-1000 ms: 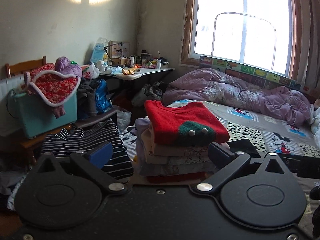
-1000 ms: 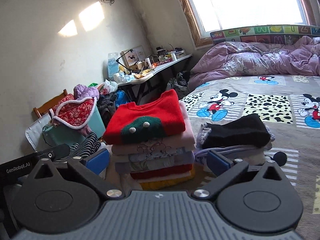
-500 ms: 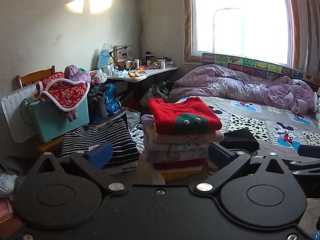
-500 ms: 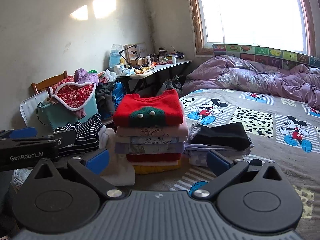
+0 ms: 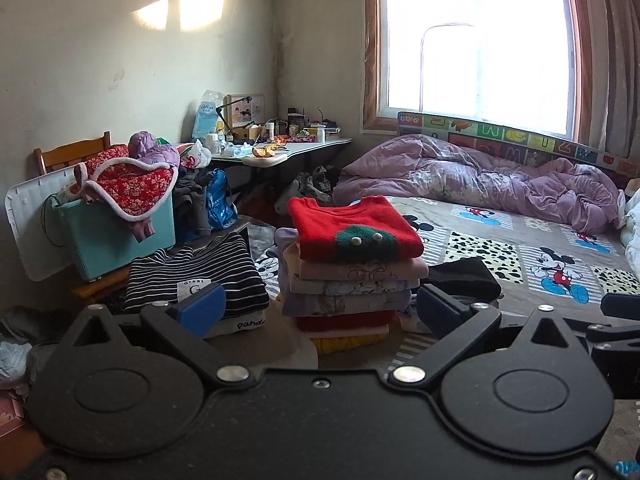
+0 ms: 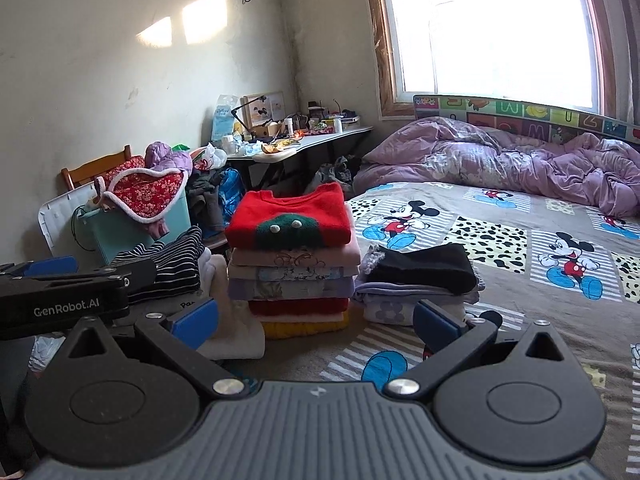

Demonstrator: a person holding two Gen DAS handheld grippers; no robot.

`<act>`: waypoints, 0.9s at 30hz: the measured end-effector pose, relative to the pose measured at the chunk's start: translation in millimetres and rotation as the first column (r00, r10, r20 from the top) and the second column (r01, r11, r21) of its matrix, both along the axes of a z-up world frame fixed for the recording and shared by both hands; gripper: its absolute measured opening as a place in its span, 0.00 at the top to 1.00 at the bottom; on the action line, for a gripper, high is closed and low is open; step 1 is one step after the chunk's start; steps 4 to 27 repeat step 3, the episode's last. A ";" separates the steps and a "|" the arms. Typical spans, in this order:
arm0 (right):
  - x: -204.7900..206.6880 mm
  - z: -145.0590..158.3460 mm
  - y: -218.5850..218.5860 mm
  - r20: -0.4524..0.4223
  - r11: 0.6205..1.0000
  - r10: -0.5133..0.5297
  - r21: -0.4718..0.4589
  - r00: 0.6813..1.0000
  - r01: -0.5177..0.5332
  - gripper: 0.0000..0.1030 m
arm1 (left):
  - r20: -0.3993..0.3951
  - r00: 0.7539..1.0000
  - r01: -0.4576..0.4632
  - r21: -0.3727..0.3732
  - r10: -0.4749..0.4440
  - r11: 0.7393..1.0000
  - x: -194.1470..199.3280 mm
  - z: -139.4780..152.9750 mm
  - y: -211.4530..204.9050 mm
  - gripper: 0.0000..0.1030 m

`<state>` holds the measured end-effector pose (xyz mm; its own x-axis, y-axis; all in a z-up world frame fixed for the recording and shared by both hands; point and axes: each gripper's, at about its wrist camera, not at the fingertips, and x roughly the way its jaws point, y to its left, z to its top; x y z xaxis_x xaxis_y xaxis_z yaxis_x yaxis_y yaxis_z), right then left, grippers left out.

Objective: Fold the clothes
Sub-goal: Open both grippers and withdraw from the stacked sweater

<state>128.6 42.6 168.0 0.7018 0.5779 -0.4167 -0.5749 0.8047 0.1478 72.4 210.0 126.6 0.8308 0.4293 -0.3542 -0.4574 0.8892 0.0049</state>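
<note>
A tall stack of folded clothes topped by a red sweater (image 5: 352, 232) (image 6: 290, 220) stands on the bed's near corner. To its right lies a lower pile with a black garment (image 6: 424, 266) (image 5: 464, 276) on top. A folded black-and-white striped top (image 5: 196, 280) (image 6: 172, 264) lies left of the stack. My left gripper (image 5: 316, 308) is open and empty, short of the stack. My right gripper (image 6: 316, 320) is open and empty too, back from both piles. The left gripper's body (image 6: 64, 300) shows at the left of the right wrist view.
The bed (image 6: 500, 240) has a cartoon-mouse cover and a rumpled purple duvet (image 6: 500, 160) under the window. A teal bin (image 5: 120, 236) draped with a red padded garment stands on a wooden chair at the left. A cluttered desk (image 5: 280, 148) fills the far corner.
Both grippers have drawn back from the stack, so the piles look smaller and more of the bed shows. Both stayed open and empty.
</note>
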 end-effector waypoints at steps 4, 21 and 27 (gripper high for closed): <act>-4.7 0.7 -3.8 0.001 1.000 -0.004 0.002 1.000 0.004 0.00 | 0.010 1.000 -0.017 0.018 0.017 1.000 -6.7 0.6 -4.9 0.00; -4.7 0.7 -3.8 0.001 1.000 -0.004 0.002 1.000 0.004 0.00 | 0.010 1.000 -0.017 0.018 0.017 1.000 -6.7 0.6 -4.9 0.00; -4.7 0.7 -3.8 0.001 1.000 -0.004 0.002 1.000 0.004 0.00 | 0.010 1.000 -0.017 0.018 0.017 1.000 -6.7 0.6 -4.9 0.00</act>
